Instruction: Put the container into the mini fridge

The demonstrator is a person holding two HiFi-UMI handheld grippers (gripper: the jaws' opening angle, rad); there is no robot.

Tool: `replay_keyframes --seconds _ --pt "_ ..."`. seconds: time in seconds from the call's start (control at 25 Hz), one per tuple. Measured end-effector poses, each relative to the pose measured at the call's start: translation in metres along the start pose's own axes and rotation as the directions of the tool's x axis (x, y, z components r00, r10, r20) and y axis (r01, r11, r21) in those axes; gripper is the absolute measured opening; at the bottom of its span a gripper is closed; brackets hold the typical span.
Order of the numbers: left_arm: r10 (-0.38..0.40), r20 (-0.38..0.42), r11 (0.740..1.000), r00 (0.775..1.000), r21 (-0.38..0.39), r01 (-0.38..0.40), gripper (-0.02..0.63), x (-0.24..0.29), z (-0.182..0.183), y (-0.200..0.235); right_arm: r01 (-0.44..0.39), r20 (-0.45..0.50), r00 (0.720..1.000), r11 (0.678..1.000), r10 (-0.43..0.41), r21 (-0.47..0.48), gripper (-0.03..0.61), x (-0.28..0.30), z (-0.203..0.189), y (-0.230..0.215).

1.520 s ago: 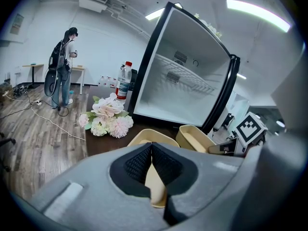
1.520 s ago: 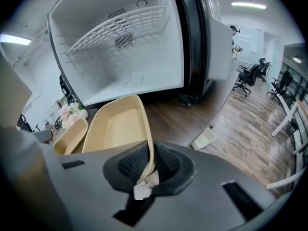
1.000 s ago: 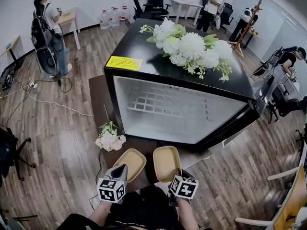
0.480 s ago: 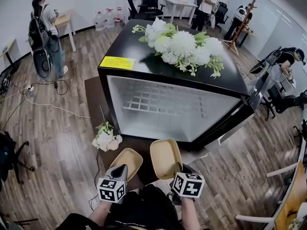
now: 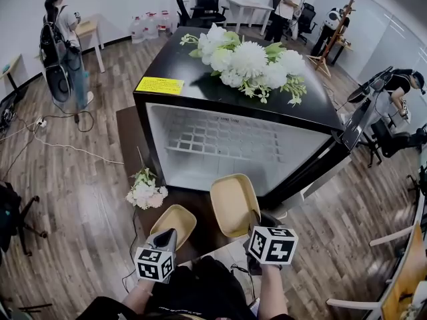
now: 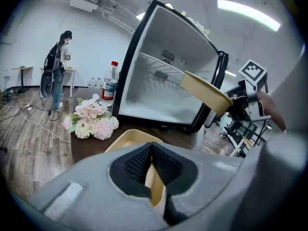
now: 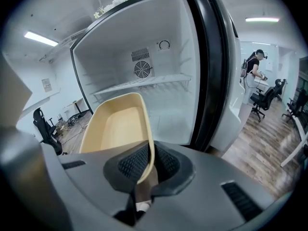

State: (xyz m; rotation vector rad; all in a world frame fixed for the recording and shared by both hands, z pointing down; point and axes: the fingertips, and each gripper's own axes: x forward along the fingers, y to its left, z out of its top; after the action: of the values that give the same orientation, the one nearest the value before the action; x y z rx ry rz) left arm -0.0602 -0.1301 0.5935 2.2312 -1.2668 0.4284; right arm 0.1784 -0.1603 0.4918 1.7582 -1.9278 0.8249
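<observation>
Big white bouquet (image 5: 250, 62), small pink-white bouquet (image 5: 145, 191) on dark table (image 5: 130, 145) — red-capped bottle (image 6: 110, 81) beyond.

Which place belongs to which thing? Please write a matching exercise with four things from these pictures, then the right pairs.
1. white flowers
2. yellow label
3. small bouquet
4. raised beige container

A. front left corner of the mini fridge top
B. in the right hand-held gripper, before the open fridge
C. middle of the fridge top
D. on the dark surface beside the fridge

Pairs: 1-C, 2-A, 3-D, 4-B.
</observation>
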Motion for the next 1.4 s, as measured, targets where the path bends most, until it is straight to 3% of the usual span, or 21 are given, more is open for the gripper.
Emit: replay_keyframes --seconds 0.32,0.6,1.12,1.4 --pt "0.003 0.003 1.0 1.0 -0.001 -0.003 0.009 0.002 0.0 -0.002 -0.022 0.083 0.996 0.999 0.025 -0.042 0.026 -0.014 0.05 0.003" --pt "0.007 0.008 1.0 1.0 0.003 -0.007 0.009 0.005 0.003 -0.002 0.022 0.151 0.988 0.999 -0.016 -0.038 0.028 -0.017 0.094 -0.006" --pt "0.016 0.03 1.0 0.999 0.019 -0.017 0.009 0.009 0.014 -0.001 0.075 0.182 0.981 0.997 -0.071 -0.015 0.029 -0.006 0.138 -0.016" --pt "-0.042 0.078 0.998 0.996 0.055 0.038 0.009 0.011 0.028 -0.015 0.102 0.176 0.979 0.995 -0.103 0.014 0.031 0.007 0.158 -0.018"
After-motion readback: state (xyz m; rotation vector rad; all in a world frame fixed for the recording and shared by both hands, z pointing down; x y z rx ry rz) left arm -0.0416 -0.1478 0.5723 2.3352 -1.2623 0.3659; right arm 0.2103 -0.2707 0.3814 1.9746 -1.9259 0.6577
